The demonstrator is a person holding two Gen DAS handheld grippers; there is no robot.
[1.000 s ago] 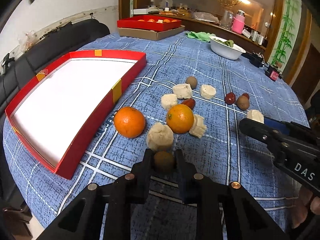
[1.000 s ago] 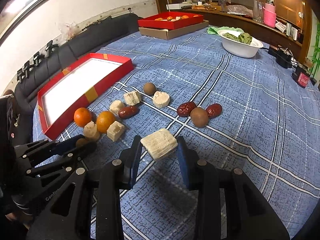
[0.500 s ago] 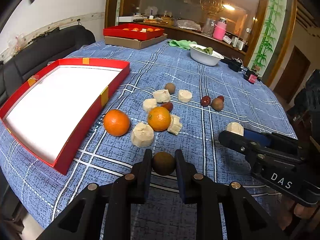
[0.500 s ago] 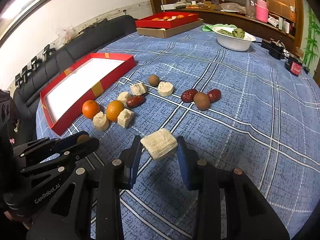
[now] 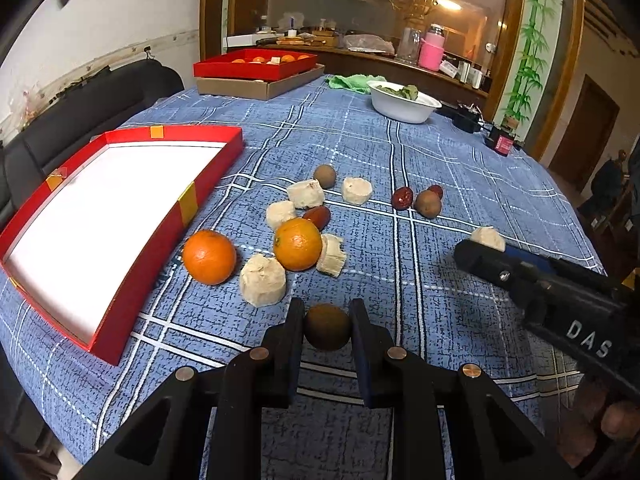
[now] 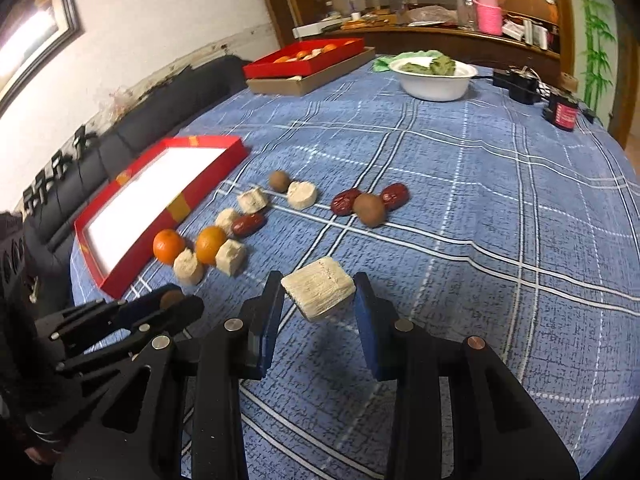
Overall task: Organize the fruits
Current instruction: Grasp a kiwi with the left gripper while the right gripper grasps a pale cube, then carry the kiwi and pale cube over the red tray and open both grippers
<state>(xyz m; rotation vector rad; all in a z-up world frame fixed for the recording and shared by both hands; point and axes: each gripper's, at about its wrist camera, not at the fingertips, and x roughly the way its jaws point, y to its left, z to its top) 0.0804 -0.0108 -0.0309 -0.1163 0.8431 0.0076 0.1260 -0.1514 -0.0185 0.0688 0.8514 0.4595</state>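
This looks like the dining room of a home. A large round table with a blue checked cloth (image 6: 500, 184) fills the middle. Behind it a black padded sofa (image 5: 100, 100) stands along a white plaster wall (image 5: 132, 12) whose lower part is worn. At the far side there is a dark wooden sideboard with a glass front (image 5: 360, 12); on its counter stand a pink plastic flask (image 5: 432, 50) and other small household things. A wooden door (image 5: 584, 132) is at the right.
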